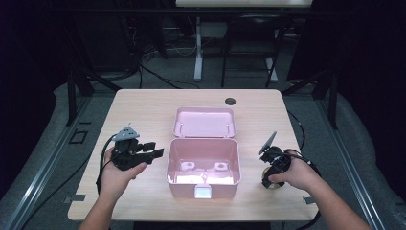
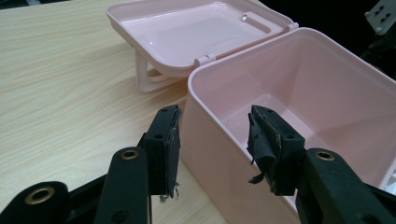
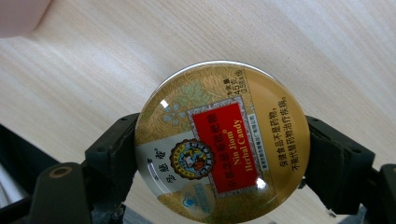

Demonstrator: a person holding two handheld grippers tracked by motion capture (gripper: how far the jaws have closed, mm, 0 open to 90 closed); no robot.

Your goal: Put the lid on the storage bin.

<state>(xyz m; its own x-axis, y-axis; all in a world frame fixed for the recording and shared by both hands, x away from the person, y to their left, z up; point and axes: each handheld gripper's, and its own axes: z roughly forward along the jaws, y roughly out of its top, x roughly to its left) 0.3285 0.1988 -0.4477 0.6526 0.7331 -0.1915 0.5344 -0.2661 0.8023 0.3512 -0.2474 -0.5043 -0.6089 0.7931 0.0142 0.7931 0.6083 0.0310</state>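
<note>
A pink plastic box (image 1: 182, 181) stands open in the middle of the wooden table, its lid (image 1: 205, 122) laid back behind it and its white latch (image 1: 203, 192) facing the front edge. My left gripper (image 1: 154, 150) hovers open just left of the box. In the left gripper view one jaw is outside the box wall (image 2: 210, 154) and the other is over the bare inside; the lid (image 2: 187, 37) lies beyond. My right gripper (image 1: 271, 179) is low on the table right of the box, shut on a round gold candy tin (image 3: 219, 140) with a red label.
A dark round cable hole (image 1: 230, 101) sits near the table's far edge behind the lid. Bare wood (image 1: 139, 115) spreads left and right of the box. Cables trail from both grippers off the table's sides.
</note>
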